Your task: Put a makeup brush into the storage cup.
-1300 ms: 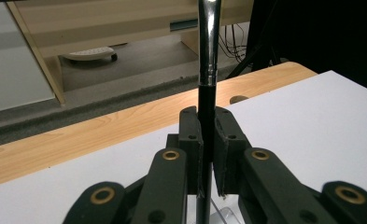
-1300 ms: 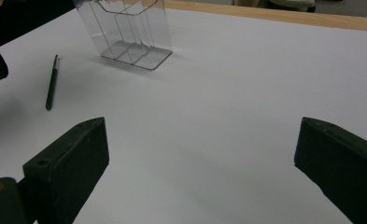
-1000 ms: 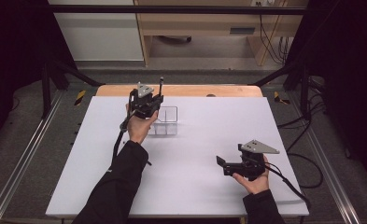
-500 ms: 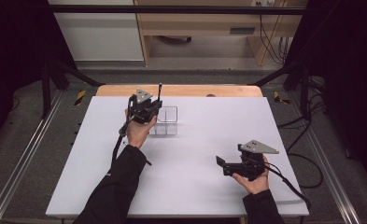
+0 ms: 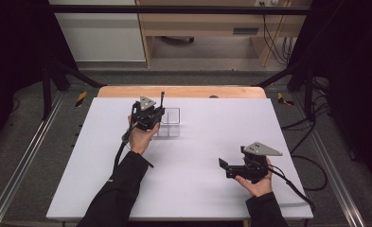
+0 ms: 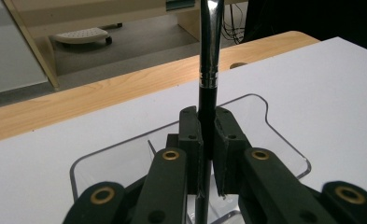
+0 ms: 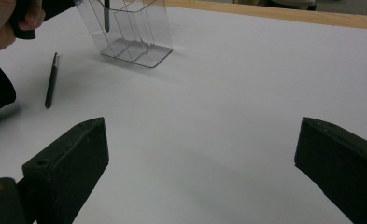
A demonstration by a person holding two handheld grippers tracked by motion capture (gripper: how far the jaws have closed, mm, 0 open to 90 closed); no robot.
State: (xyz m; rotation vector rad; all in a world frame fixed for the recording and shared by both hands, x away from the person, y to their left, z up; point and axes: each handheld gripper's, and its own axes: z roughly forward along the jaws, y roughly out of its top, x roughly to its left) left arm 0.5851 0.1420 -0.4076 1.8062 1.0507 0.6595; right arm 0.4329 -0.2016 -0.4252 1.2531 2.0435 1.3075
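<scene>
High view: our left gripper (image 5: 151,115) holds a pen (image 5: 162,98) upright over the clear organizer (image 5: 172,116). Left gripper view: jaws clamped on pen w/ its tip inside organizer. Right gripper view: right gripper (image 7: 201,163) jaws wide apart, nothing between; another pen (image 7: 51,86) lies on table (image 7: 246,93).

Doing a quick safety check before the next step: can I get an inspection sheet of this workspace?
Surface: white table top, wooden strip along its far edge.
Job's things: black-and-silver brush held upright over the clear acrylic organiser; a second dark brush lies flat on the table.
Clutter: nothing seen.
Grippers: left gripper shut on the brush; right gripper open, resting low.
Cables: one cable trails from the right gripper; more on the floor.
Surroundings: dark frame rails, wooden desk behind.
</scene>
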